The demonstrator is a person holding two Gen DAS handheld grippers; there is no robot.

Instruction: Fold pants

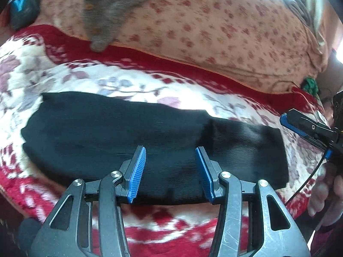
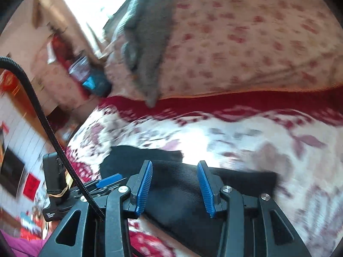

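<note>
The bed (image 1: 64, 75) carried a red and white floral blanket, with a pink flowered quilt (image 1: 214, 32) bunched along its far side and a grey garment (image 1: 103, 17) draped over that quilt. The pants (image 1: 128, 132), black and ribbed, lay flat on the blanket as a long band running across the left wrist view, apparently already doubled leg on leg, with a raised ridge or overlap right of centre; which end was the waistband could not be told. The left gripper (image 1: 170, 173) hung over the near edge of the band, jaws apart and nothing between them, pads clear of the cloth. The right gripper (image 2: 176, 185) hovered over the right end of the pants, jaws likewise apart and empty; the cloth showed beneath them, not pinched. A hand (image 1: 325, 194) was just visible at the right edge of the left view. Judgement: a fold appeared just released, both tools being free, and the next step would be a crosswise fold. To do it well, each gripper should take one corner of the same end, pinching all layers together, lift only enough to clear the blanket, and carry the end over level so the edges meet. Risk noted: catching only the top layer, or snagging the plush blanket, would skew the fold.
</note>
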